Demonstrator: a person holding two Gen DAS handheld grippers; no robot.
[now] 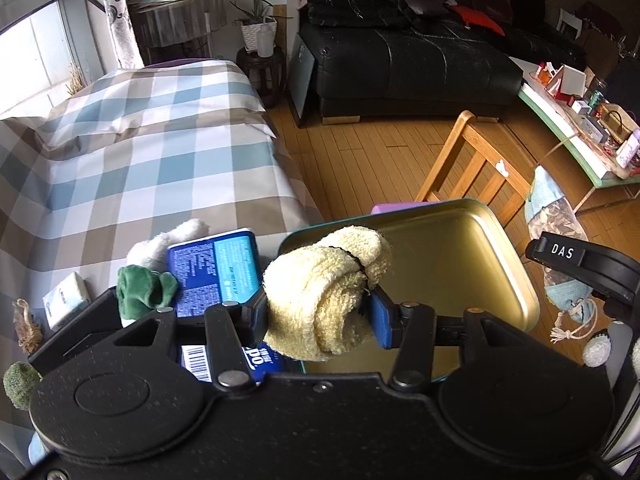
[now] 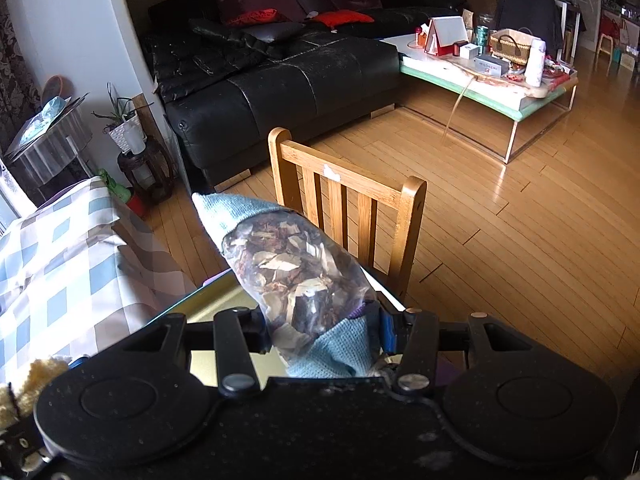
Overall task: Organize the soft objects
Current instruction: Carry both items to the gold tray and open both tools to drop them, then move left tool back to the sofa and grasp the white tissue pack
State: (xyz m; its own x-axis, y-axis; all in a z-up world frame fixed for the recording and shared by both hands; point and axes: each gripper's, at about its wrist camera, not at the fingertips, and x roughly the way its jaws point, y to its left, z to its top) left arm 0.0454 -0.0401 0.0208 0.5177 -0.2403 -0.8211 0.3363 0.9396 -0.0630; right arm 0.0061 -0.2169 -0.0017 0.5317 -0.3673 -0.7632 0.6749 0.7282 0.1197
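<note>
Two soft items are being held, one per gripper, both above the gold tin [image 1: 460, 264]. The left gripper [image 1: 320, 320] is pinching a rolled yellow sock [image 1: 324, 292]; its fingers [image 1: 382, 318] are being pressed into the roll from both sides, and the roll's long axis is running roughly upward and away from them. The right gripper [image 2: 324, 332] is clamped on a sachet [image 2: 296, 276], a clear pouch of dried petals with blue knit ends; its long axis is lying up and to the left of the fingers [image 2: 386, 330], its far tip being carried out past the tin's rim towards the chair [image 2: 348, 196].

The tin is lying directly below and ahead of the sock, so the left hand is judged better placed for a drop; only a short lowering appears needed. The sachet is judged to need drawing back or turning to lie within the tin.

Other soft items are being left on the checked bed [image 1: 140, 152] at the tin's left: a green plush [image 1: 144, 288], a white plush [image 1: 168, 240], a blue pack [image 1: 216, 272].
</note>
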